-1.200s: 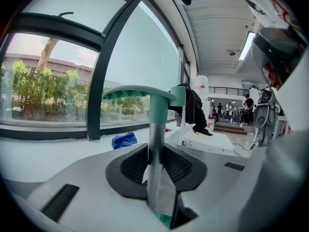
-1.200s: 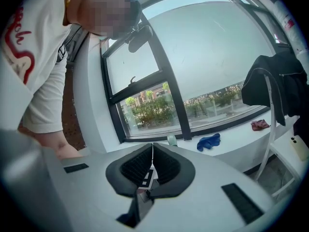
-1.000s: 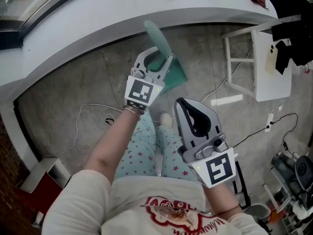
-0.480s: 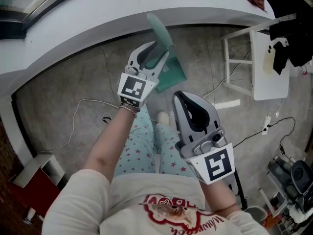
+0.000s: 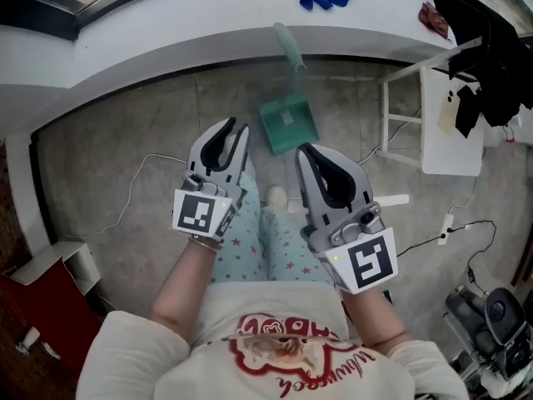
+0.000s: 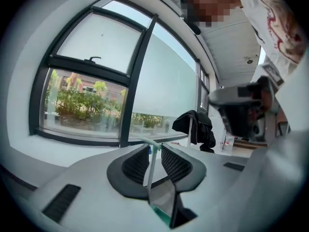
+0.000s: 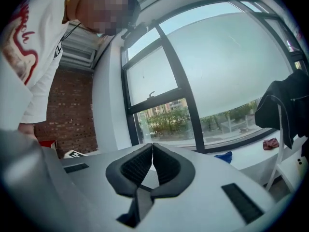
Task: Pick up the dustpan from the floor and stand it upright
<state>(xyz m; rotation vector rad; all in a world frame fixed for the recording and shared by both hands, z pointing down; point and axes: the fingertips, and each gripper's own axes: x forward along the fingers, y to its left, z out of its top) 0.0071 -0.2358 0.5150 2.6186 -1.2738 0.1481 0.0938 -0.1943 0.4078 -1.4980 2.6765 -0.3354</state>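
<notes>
floor (image 5: 125,140): grey | counter (image 5: 166,40): white, curved | dustpan (image 5: 287,123): green, upright on floor, handle against counter edge, apart from both tools | left tool (image 5: 238,128): jaws narrowly parted, just been closing, nothing between | right tool (image 5: 305,150): pressed together, empty | shirt print (image 5: 283,352): red, unreadable

Head view, top centre: handle tip of the green plastic dustpan (image 5: 287,123) overlaps the curved white sill (image 5: 166,32); touching or just in front, can't tell. Upper right: black garment (image 5: 483,48) runs off the right edge. Small dark red scrap (image 5: 433,13) beside it, too small to identify. Lower left: red box (image 5: 58,315), cut by the edge. Lower right: black wheeled gear (image 5: 500,319), cut off. Right gripper view, right of centre: crumpled blue cloth (image 7: 223,156), lower part hidden behind the right gripper (image 7: 152,146).
</notes>
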